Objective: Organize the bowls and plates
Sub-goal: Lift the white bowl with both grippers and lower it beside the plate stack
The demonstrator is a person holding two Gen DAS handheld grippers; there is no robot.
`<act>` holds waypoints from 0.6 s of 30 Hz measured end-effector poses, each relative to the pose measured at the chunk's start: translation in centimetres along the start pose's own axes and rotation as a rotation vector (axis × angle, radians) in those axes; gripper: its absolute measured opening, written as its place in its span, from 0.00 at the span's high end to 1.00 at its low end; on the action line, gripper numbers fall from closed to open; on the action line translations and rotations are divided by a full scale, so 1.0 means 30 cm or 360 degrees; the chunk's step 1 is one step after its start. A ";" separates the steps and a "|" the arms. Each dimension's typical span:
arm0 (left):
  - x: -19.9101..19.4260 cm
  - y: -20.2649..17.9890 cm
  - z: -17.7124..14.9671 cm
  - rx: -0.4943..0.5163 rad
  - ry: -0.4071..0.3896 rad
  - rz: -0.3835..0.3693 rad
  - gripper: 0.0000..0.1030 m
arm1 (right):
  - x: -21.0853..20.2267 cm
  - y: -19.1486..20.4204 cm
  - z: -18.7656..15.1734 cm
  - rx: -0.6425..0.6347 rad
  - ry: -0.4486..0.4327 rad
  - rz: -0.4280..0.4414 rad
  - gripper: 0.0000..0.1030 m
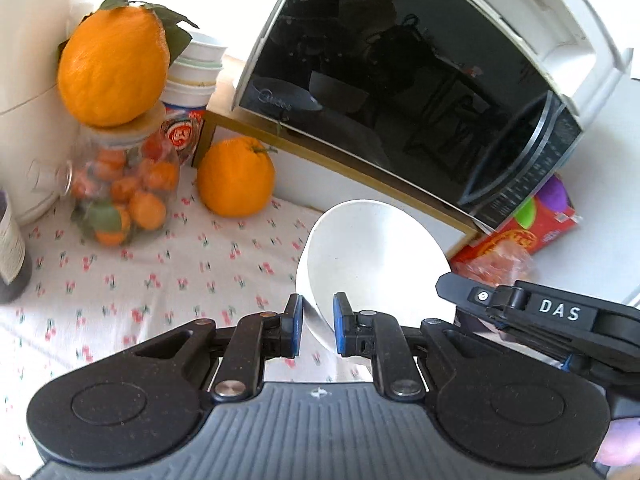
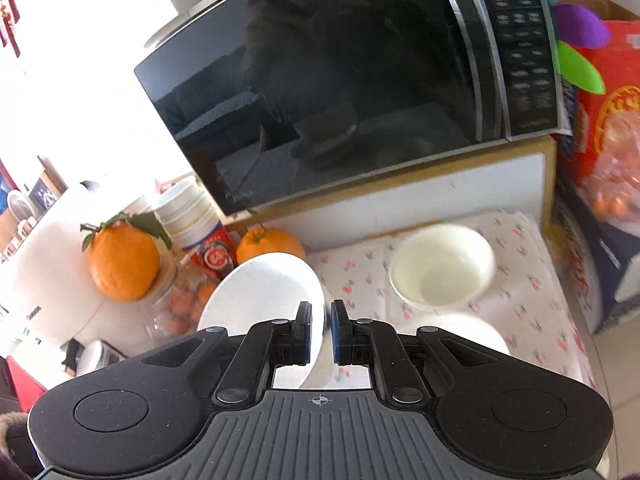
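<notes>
A white bowl [image 1: 372, 264] hangs tilted above the floral tablecloth [image 1: 160, 272]. My left gripper [image 1: 316, 308] is shut on its near rim, with the blue pads [image 1: 296, 320] on either side of the wall. My right gripper [image 1: 456, 284] reaches the bowl's right rim. In the right wrist view the white bowl [image 2: 264, 296] is at the left, and my right gripper [image 2: 320, 316] is shut on its rim. A second white bowl [image 2: 442, 266] stands upright on the cloth at the right. Another white dish [image 2: 468, 334] lies partly hidden under the right finger.
A black-fronted microwave [image 1: 400, 80] on a gold-edged stand fills the back. At the left are a jar of mandarins [image 1: 124, 196] with a big orange [image 1: 114, 66] on it, stacked cups [image 1: 192, 80], another orange [image 1: 236, 178] and a dark bottle [image 1: 12, 248]. A red box [image 2: 604, 120] stands at the right.
</notes>
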State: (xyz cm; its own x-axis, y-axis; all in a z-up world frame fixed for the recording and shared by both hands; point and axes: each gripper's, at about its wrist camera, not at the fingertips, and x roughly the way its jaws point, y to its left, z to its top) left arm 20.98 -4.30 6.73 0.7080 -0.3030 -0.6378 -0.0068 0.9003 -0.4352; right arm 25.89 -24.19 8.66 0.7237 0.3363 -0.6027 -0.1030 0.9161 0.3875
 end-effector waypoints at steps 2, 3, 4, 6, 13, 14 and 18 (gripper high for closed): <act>-0.025 -0.007 -0.027 0.0014 0.0037 -0.0019 0.86 | -0.037 -0.005 -0.029 0.0031 0.0023 -0.0023 0.90; -0.032 -0.007 -0.038 0.0021 0.0054 -0.0023 0.86 | -0.053 -0.011 -0.044 0.0049 0.0029 -0.0024 0.90; -0.037 -0.007 -0.050 0.0032 0.0071 -0.0024 0.86 | -0.068 -0.017 -0.062 0.0068 0.0035 -0.0025 0.90; -0.054 -0.009 -0.078 0.0050 0.0095 -0.0038 0.86 | -0.093 -0.027 -0.096 0.0089 0.0055 -0.0051 0.90; -0.092 -0.034 -0.176 0.0174 0.0176 -0.0082 0.85 | -0.147 -0.042 -0.210 0.0062 0.0149 -0.0216 0.89; -0.094 -0.043 -0.188 0.0203 0.0185 -0.0081 0.85 | -0.155 -0.047 -0.225 0.0060 0.0153 -0.0235 0.89; -0.092 -0.067 -0.240 0.0278 0.0231 -0.0112 0.85 | -0.179 -0.082 -0.271 0.0074 0.0199 -0.0304 0.89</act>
State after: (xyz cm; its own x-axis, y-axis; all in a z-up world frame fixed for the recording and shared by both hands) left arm 13.96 -7.51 4.79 0.5932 -0.3975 -0.7001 0.1703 0.9119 -0.3734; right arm 16.72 -26.48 5.28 0.6365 0.1846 -0.7489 0.0616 0.9557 0.2879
